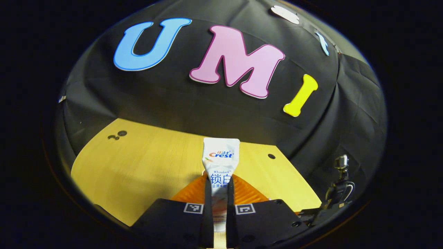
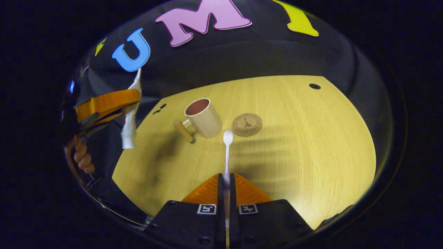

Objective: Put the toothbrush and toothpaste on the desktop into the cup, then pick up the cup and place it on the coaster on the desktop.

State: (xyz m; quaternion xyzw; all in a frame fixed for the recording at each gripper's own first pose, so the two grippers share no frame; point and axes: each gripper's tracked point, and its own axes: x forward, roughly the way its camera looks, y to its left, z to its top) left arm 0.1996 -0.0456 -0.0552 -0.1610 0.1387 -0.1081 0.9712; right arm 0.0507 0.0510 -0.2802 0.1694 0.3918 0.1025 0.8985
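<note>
In the left gripper view, the toothpaste (image 1: 219, 166) is clamped between the two fingers of the left gripper (image 1: 219, 193); the jaws are closed almost fully, with only the width of the flat tube left between them. The tube stands upright, its crimped end upward, and it is lifted above the wooden desktop (image 1: 138, 162). In the right gripper view, the same gripper is seen far off at the left edge, held by a hand (image 2: 81, 155), with the tube hanging cap downward beside the edge of the desktop. The right gripper (image 2: 226, 183) is closed on the toothbrush (image 2: 227, 152); both fingers are pressed on the thin handle, and the head is pointed forward, away from the camera, above the desktop. The cup (image 2: 203, 117) is standing upright on the desktop, its handle (image 2: 184, 131) turned to the left. The coaster (image 2: 246, 124) is lying flat just beside the cup, on its right, and nothing is placed on it. The brush head is seen near both, a little in front of them.
</note>
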